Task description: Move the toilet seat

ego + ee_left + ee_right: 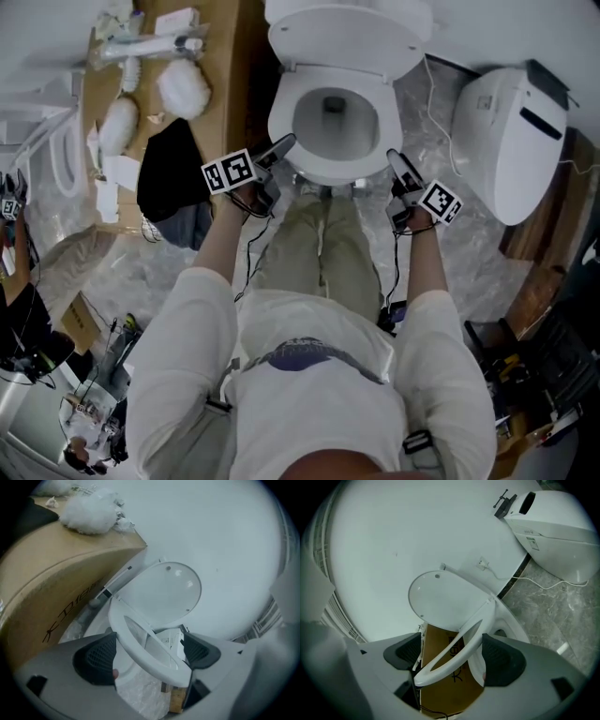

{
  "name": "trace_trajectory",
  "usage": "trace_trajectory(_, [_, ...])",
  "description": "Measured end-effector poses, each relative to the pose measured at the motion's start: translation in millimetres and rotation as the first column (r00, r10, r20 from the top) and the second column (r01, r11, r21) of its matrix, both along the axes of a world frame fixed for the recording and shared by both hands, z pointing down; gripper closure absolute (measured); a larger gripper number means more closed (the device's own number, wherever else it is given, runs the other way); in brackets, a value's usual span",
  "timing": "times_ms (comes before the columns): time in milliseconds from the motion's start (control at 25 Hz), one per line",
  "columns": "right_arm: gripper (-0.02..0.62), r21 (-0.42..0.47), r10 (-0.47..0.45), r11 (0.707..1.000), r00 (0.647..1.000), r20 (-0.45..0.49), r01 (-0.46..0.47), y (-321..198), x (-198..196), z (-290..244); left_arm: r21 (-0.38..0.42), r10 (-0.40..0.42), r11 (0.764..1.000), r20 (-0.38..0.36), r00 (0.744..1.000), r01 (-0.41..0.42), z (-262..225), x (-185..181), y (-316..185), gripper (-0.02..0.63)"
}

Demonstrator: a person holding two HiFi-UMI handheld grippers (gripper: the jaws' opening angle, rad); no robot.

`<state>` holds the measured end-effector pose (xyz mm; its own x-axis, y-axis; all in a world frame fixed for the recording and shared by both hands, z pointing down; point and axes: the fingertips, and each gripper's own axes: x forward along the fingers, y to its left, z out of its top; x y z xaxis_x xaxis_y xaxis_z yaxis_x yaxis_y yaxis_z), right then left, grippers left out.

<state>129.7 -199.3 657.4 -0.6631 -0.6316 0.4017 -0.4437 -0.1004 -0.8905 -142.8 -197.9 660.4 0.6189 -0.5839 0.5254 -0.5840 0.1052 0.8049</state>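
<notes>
The toilet seat ran slantwise between the jaws of the left gripper. Those jaws stood wide apart, a pad on either side of the ring and, as far as could be seen, neither pressing on it. The right gripper was spread just as wide, with the seat's front end between its jaws, close to one pad but not clamped.

Both gripper views showed the ring tilted up off the bowl, hinged at the back. The lid stood upright against the wall behind it. The lift looked partway done: the seat was clear of the rim but well short of the lid, so the swing up to rest against it was left to do. Nothing stood between seat and lid. An unclamped ring could slip back down.

A cardboard box stood just beside the toilet on the left, with fluffy white brush heads on top and a dark bag at its near end. A second white toilet unit sat well apart on the right, and a cable trailed across the floor between.
</notes>
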Motion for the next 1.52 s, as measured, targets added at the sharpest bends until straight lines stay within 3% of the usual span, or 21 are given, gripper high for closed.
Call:
trace_trajectory(240, [0.181,0.013,0.048,0.999,0.999,0.022,-0.048,-26,4,-22,0.028,-0.008,1.000,-0.002,1.000,0.008,-22,0,-26,0.178])
trace_trajectory(1200, [0.169,0.099,-0.041,0.994,0.999,-0.012,0.042,-96,-1,-74,0.144,-0.020,0.989,0.019,1.000,0.017,-67,-4,-96,0.179])
trace_trajectory(1520, [0.172,0.140,-0.046,0.989,0.999,-0.030,0.049,-121,2,-81,0.166,-0.078,0.983,-0.016,0.997,0.079,-78,-7,-122,0.179])
